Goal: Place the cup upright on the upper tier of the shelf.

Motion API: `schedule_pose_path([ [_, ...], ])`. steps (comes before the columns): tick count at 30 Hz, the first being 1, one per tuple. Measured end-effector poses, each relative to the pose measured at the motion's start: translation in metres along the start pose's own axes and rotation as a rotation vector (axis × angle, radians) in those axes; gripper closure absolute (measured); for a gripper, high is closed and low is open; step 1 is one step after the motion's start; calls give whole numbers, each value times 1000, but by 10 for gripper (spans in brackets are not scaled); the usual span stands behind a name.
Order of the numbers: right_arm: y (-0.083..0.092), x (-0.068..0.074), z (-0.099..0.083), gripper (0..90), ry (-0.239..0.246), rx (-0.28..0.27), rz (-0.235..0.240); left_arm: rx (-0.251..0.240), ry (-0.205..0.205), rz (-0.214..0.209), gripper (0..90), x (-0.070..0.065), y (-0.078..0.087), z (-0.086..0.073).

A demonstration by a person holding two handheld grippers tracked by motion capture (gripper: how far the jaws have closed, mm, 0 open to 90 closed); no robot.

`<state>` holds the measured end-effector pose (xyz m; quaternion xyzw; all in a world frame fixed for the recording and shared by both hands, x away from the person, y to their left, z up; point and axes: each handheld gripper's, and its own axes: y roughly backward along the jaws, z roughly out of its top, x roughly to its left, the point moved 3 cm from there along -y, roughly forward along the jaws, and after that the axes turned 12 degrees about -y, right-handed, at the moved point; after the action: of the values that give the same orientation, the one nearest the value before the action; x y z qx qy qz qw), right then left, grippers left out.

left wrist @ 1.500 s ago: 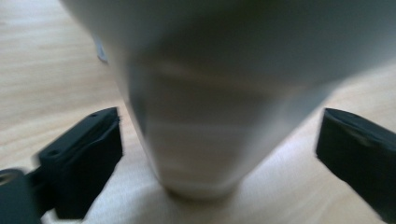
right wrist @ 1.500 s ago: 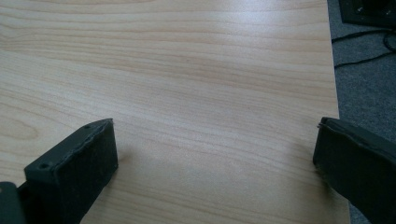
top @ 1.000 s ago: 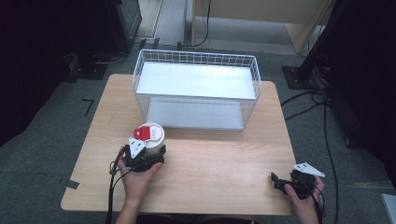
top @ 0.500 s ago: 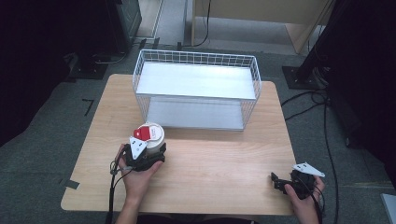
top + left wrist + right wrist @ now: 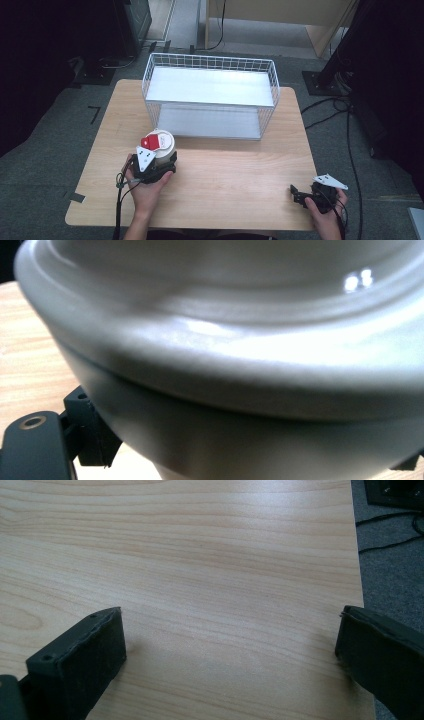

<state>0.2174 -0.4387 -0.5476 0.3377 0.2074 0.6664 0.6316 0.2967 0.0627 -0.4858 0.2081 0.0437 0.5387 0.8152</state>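
left gripper [image 5: 161,161] sits lower left of centre in the high view, jaws closed against the sides of a white cup [image 5: 163,145] with a red-and-white lid. cup stands upright on the wooden table [image 5: 230,170], near its front left part. in the left gripper view the cup's pale rim [image 5: 215,355] looms very close, one black jaw visible at the lower left. white wire basket [image 5: 210,97] stands at the table's far middle, well apart from the cup. right gripper [image 5: 300,194] rests at the lower right of the high view, near the table's front right corner. right gripper view: jaws spread wide, bare wood between them, nothing held.
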Motion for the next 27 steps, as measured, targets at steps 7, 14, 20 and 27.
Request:
schedule_pose_path([
  [7, 0, 0, 0, 0, 2, -1, -2, -26, 4, 9, 101, 2, 2, 10],
  [14, 0, 0, 0, 0, 2, -1, -1, -74, -12, 29, 101, 5, 2, 26],
  [20, 0, 0, 0, 0, 1, -1, -1, -100, -20, 26, 101, 4, 0, 37],
  [27, 0, 0, 0, 0, 1, -1, -2, -131, -47, 27, 101, 0, 1, 55],
])
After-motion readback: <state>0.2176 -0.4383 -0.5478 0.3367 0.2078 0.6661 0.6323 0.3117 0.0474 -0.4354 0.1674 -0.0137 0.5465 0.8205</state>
